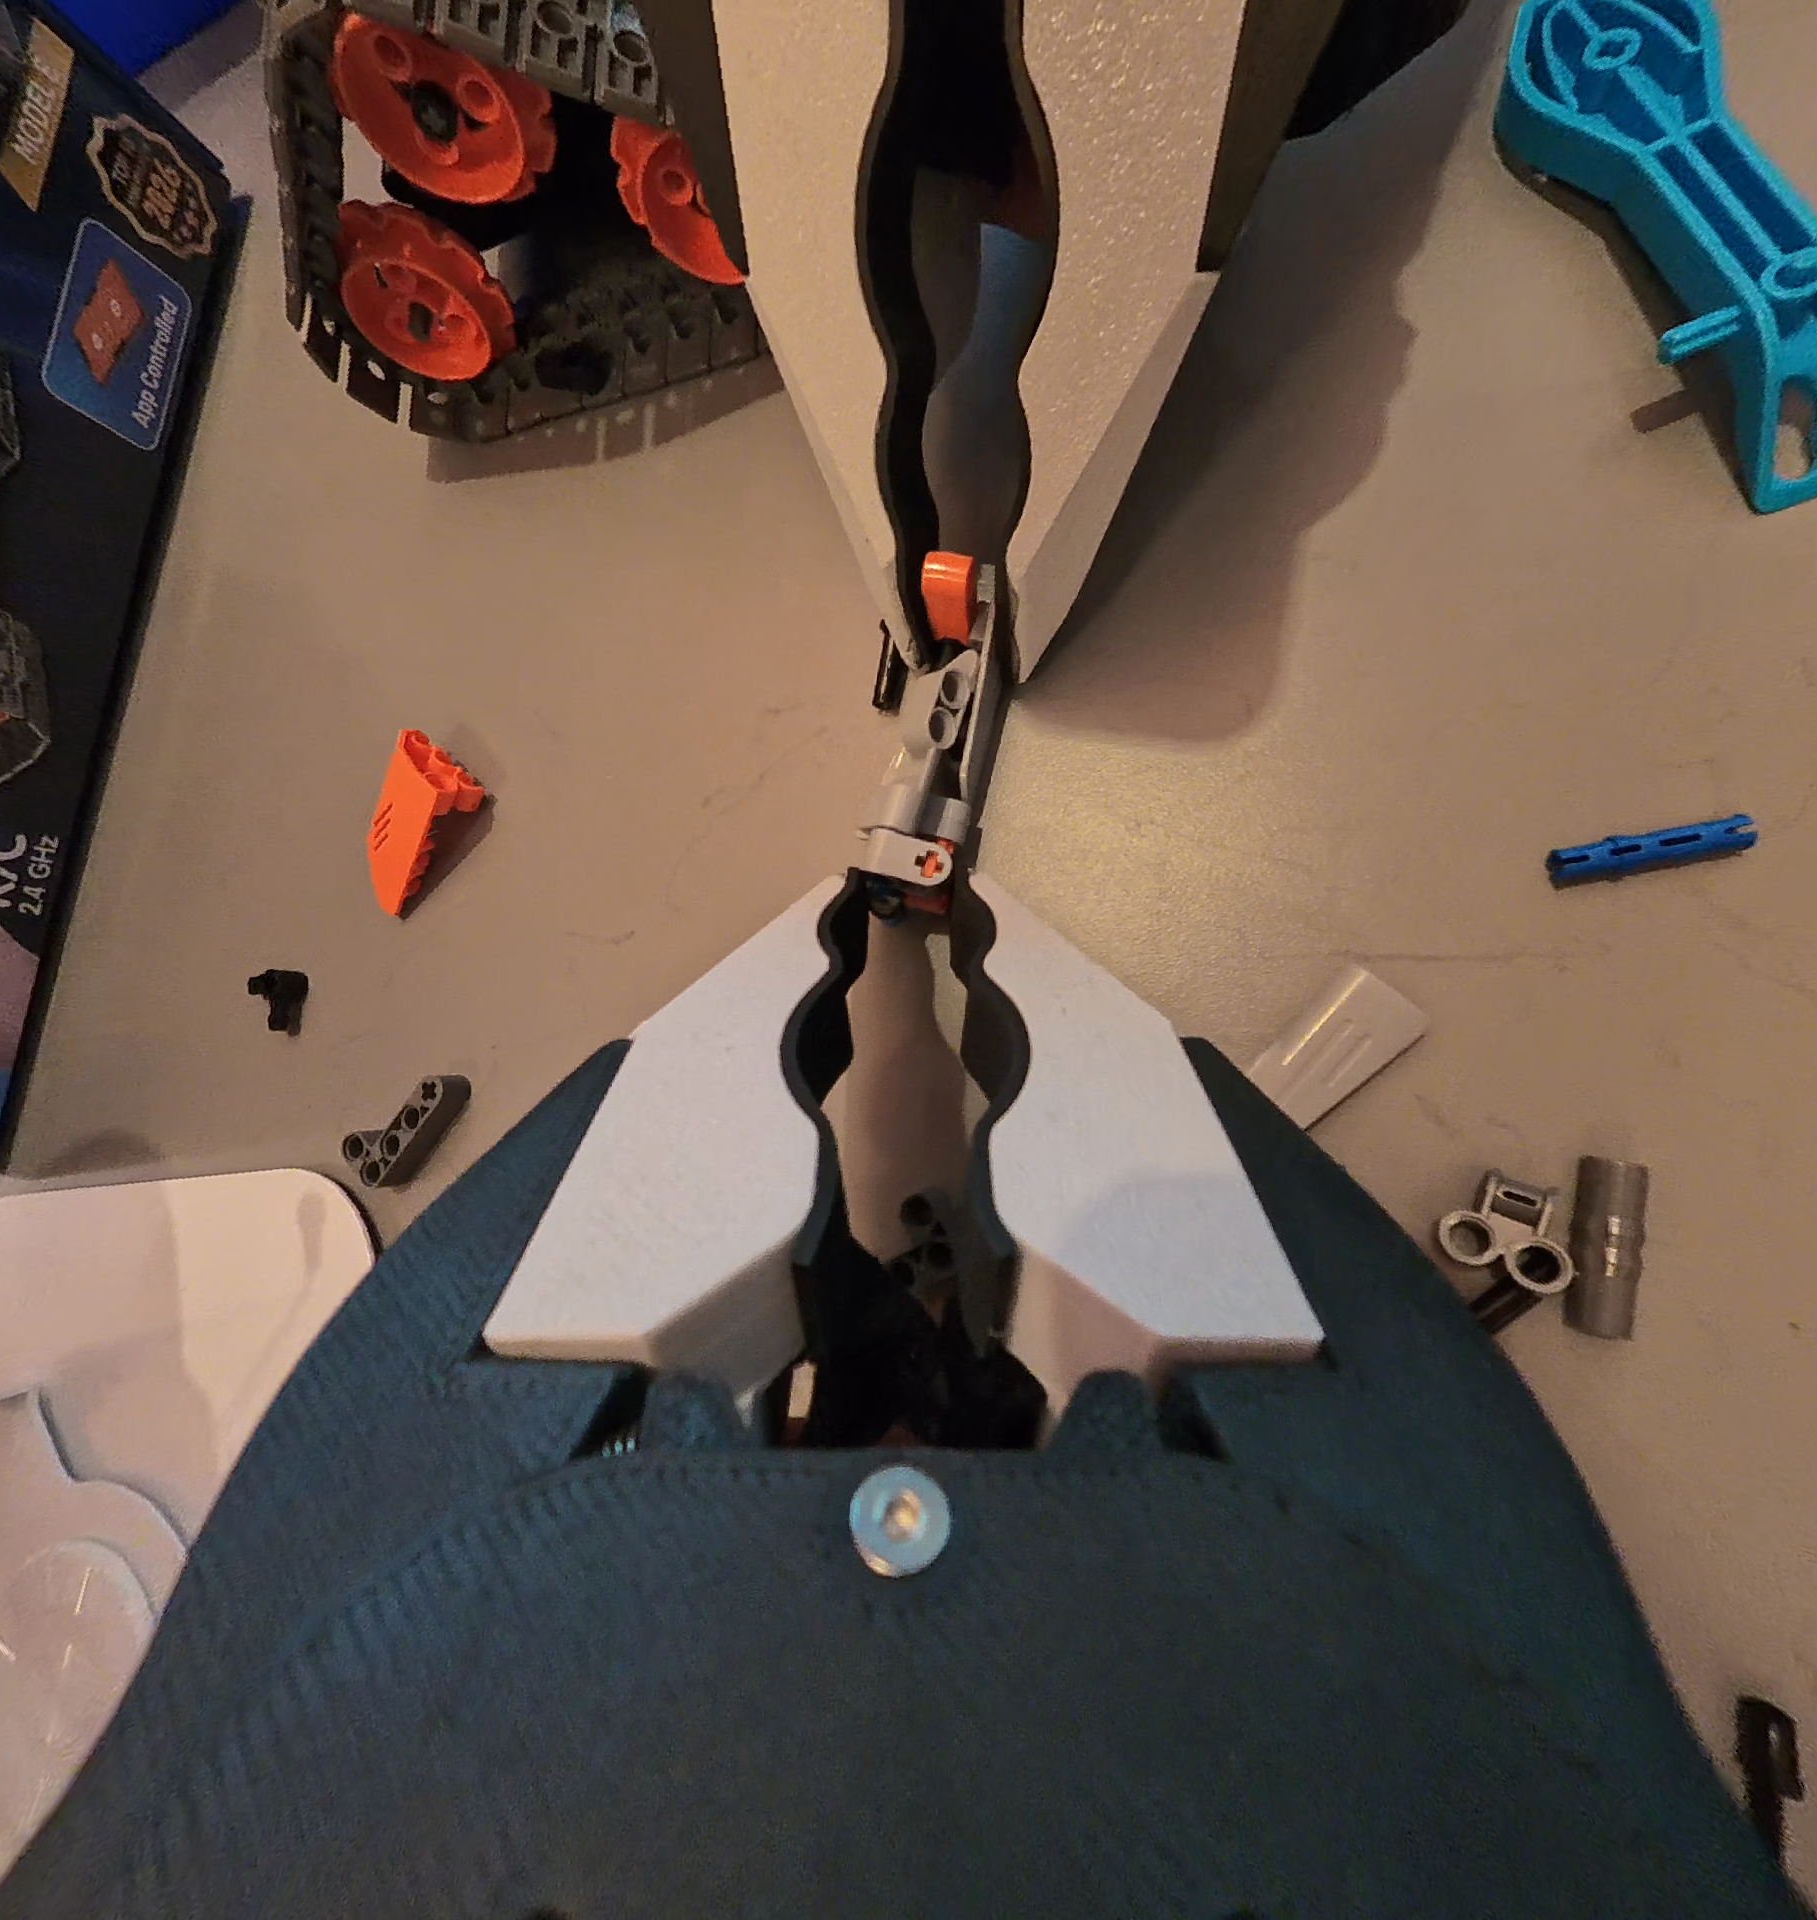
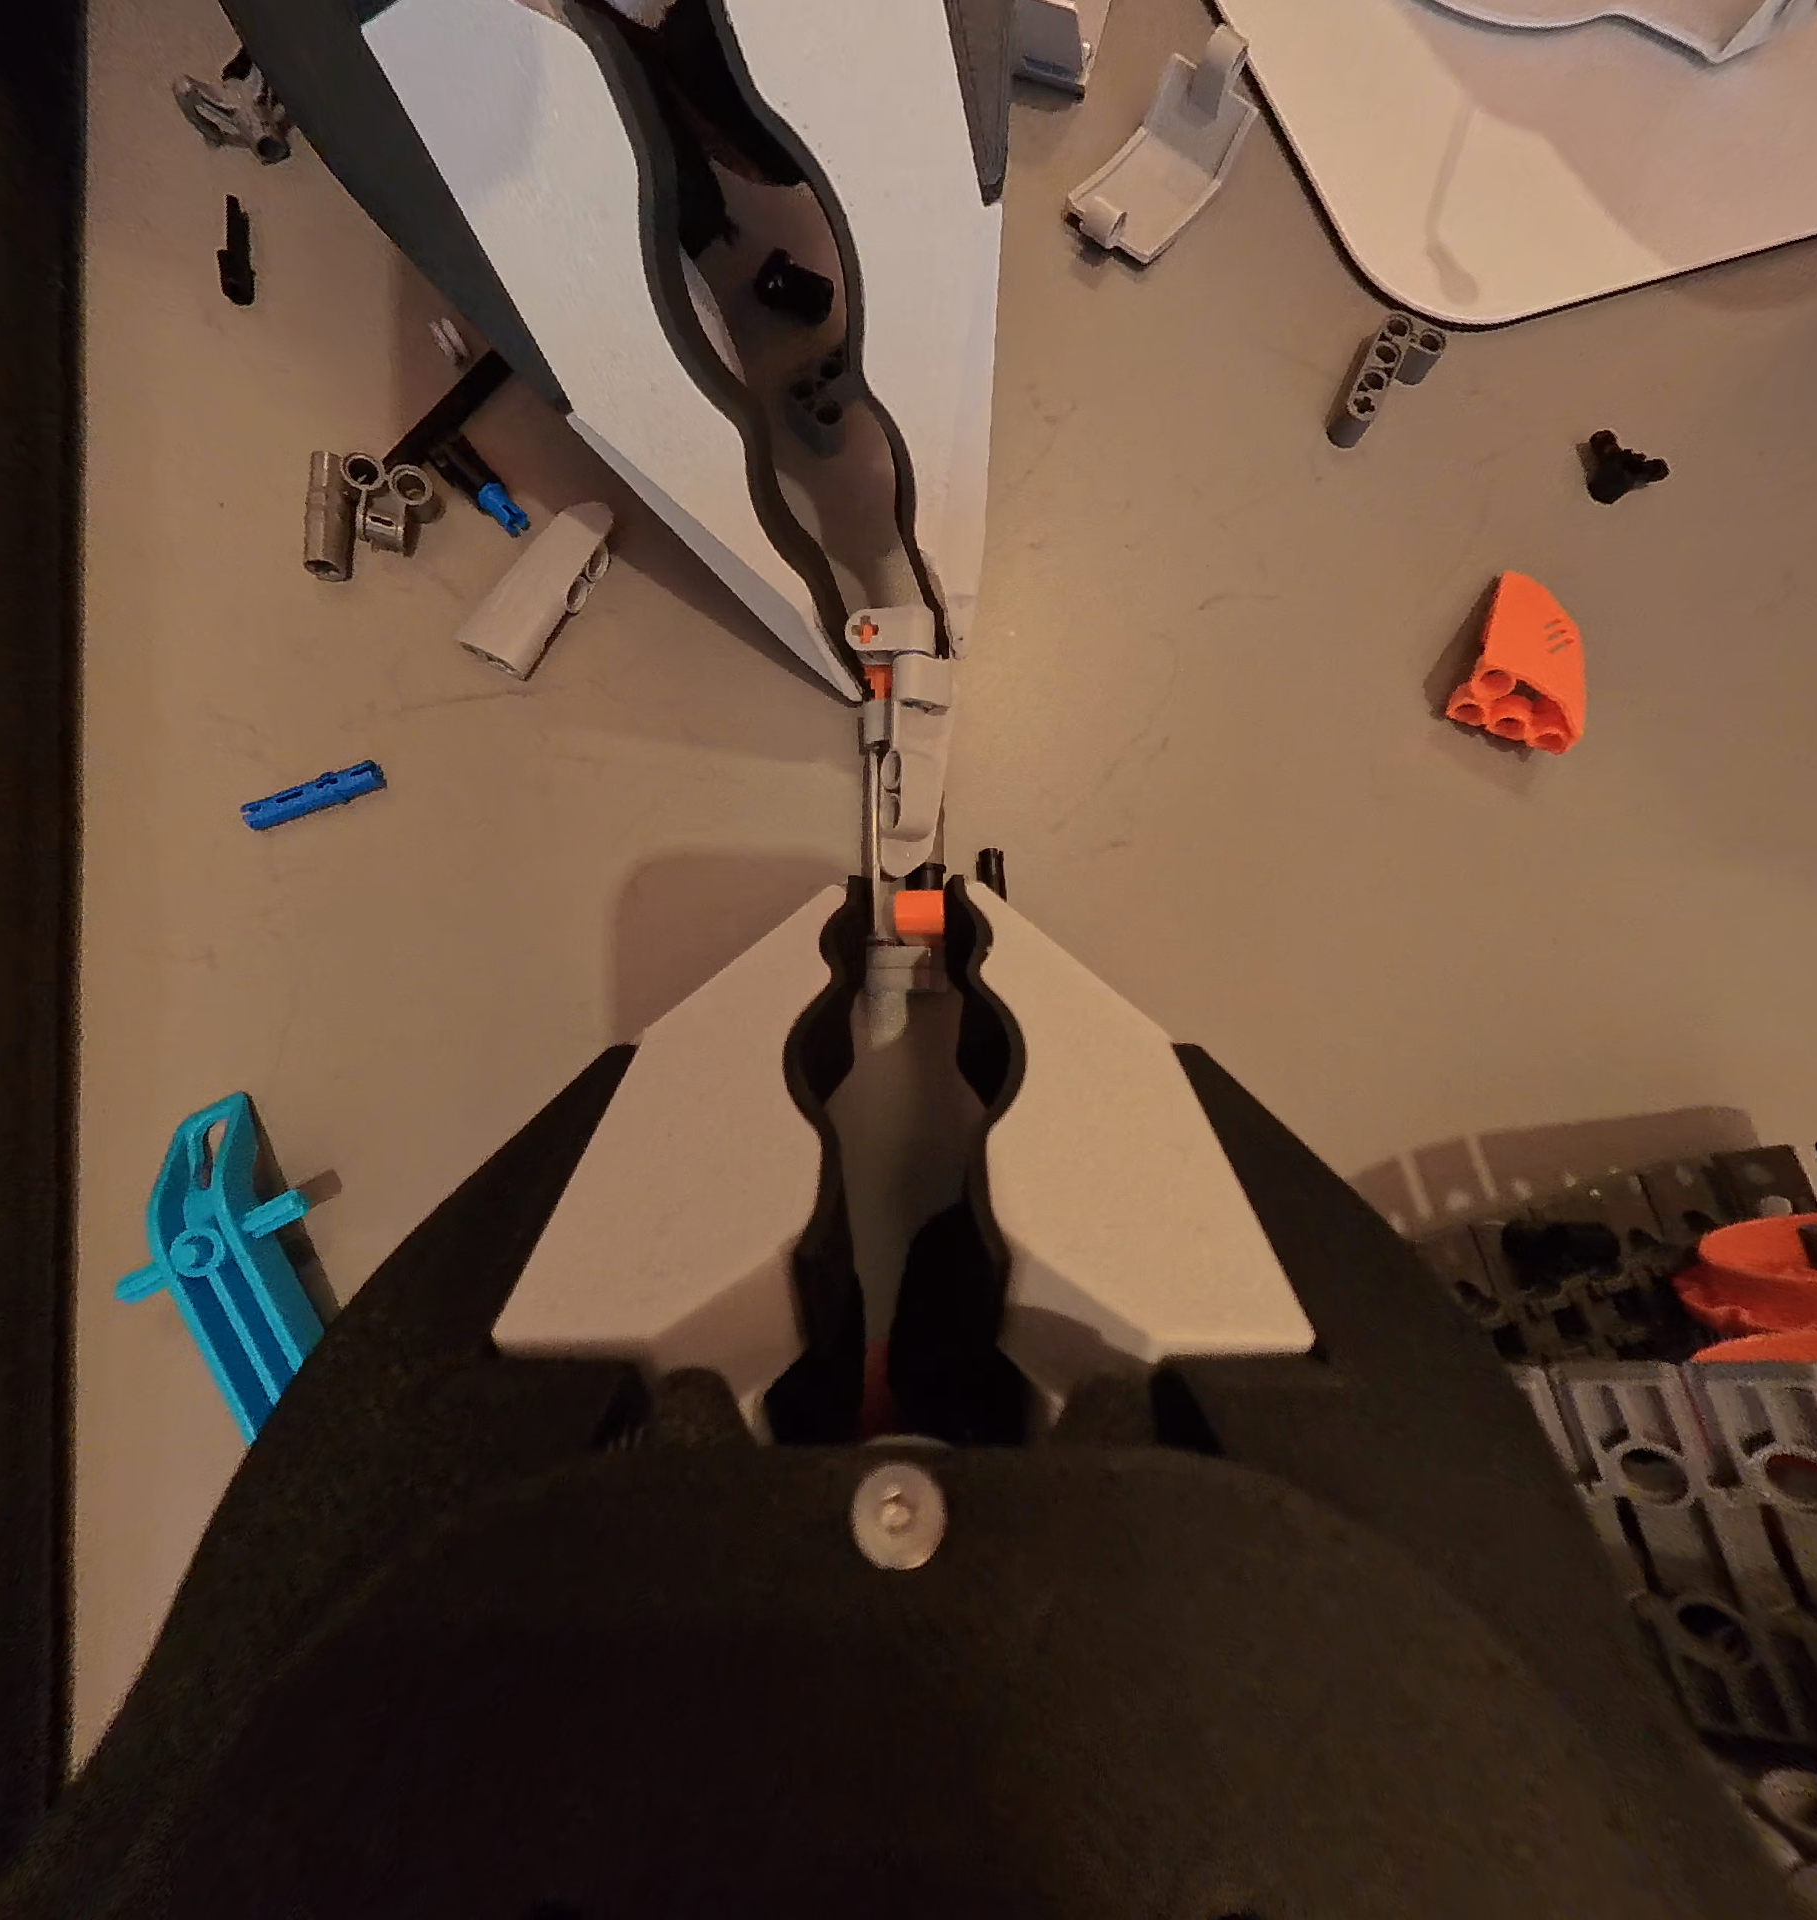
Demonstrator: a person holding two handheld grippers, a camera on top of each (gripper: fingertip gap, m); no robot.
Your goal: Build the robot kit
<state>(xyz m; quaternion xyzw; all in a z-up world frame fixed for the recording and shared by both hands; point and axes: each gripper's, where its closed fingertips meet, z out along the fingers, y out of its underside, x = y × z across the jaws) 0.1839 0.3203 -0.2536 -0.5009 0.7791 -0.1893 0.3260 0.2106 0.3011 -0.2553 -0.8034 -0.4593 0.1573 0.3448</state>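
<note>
Jaws of the left gripper (image 1: pixel 909 883) and right gripper (image 2: pixel 909 894) both pinch one small grey assembly (image 1: pixel 935 748) above the beige desk (image 1: pixel 1299 727), loose bricks scattered around, an orange wedge (image 1: pixel 421 821) at 9 o'clock.

Dark textured gripper (image 1: pixel 909 894) bodies, pale wedge fingers (image 1: pixel 696 1174), silver screw (image 1: pixel 899 1520).

grey-orange brick assembly (image 1: pixel 935 769), pinched at both ends
</note>
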